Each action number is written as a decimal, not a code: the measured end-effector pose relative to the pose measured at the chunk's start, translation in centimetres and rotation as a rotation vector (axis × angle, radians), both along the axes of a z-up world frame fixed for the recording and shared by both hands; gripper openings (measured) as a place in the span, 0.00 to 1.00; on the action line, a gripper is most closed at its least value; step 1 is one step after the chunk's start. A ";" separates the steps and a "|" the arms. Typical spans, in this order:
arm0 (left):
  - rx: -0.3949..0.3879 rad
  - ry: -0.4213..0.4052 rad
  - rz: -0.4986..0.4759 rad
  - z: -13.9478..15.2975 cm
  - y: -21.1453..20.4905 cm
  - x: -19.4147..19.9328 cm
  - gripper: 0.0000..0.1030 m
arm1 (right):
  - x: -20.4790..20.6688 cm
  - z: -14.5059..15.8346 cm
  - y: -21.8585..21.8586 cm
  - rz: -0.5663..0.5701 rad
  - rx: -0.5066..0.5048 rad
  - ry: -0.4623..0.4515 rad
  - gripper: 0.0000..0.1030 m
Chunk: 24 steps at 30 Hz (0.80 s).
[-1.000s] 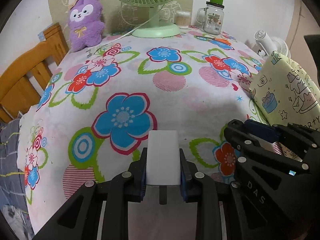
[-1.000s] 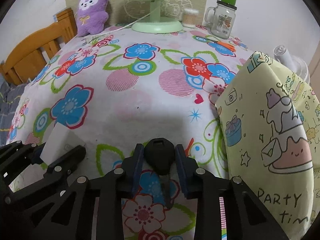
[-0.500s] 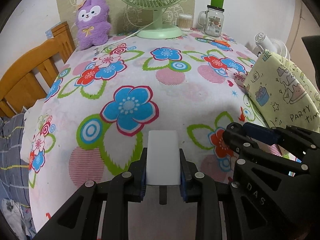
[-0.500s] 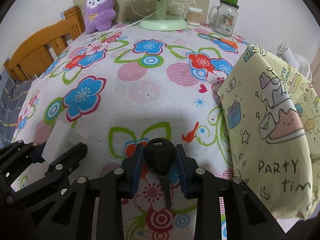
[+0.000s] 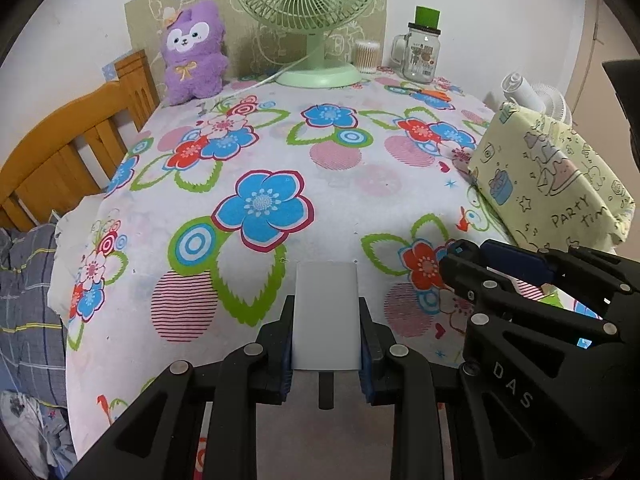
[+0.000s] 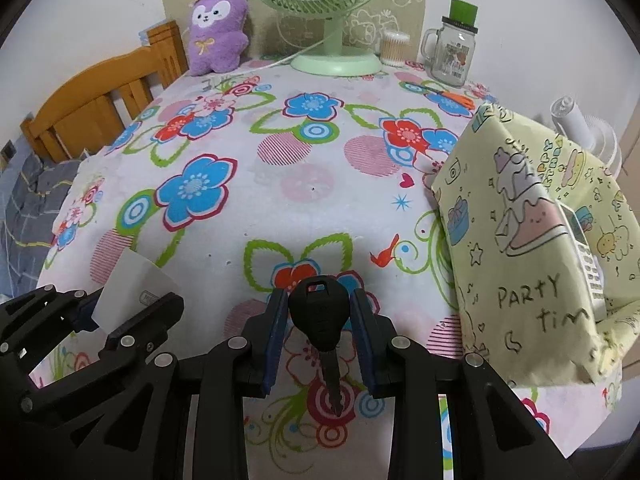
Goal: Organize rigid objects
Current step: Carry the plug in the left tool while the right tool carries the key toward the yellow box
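L tongs (image 5: pixel 326 320) w/ white card (image 5: pixel 326 312), R tongs (image 6: pixel 318 320) w/ black key (image 6: pixel 318 316)

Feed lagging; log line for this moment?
left gripper: holds flat white card | right gripper: holds black-headed metal key | both above floral tablecloth

On the table (image 5: pixel 360 184), the fan (image 5: pixel 312 20) stands rearmost; plush (image 5: pixel 194 54) left, jar (image 5: pixel 420 52) right, bag (image 5: pixel 548 172) probably nearest.

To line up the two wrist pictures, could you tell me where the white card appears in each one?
Left wrist view: the white card sits bottom centre, clamped between the left gripper fingers.
Right wrist view: the same card shows at lower left, its near part hidden by that gripper.
Shared landmark: the green fan at the far table edge.
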<state>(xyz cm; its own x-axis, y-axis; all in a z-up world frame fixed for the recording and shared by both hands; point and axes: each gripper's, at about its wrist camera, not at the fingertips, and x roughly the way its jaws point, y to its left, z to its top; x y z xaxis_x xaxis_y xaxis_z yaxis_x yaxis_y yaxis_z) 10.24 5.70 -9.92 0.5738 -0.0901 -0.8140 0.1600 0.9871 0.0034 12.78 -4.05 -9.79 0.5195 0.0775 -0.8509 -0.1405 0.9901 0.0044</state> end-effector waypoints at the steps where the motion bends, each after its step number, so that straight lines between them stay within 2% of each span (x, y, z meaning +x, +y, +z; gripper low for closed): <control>1: 0.001 -0.005 -0.001 0.2 -0.1 -0.2 0.24 | -0.2 0.1 0.0 0.001 0.000 -0.004 0.34; 24: 0.016 -0.125 -0.016 5.0 -2.2 -4.2 0.24 | -4.2 5.1 -2.1 0.001 0.024 -0.107 0.34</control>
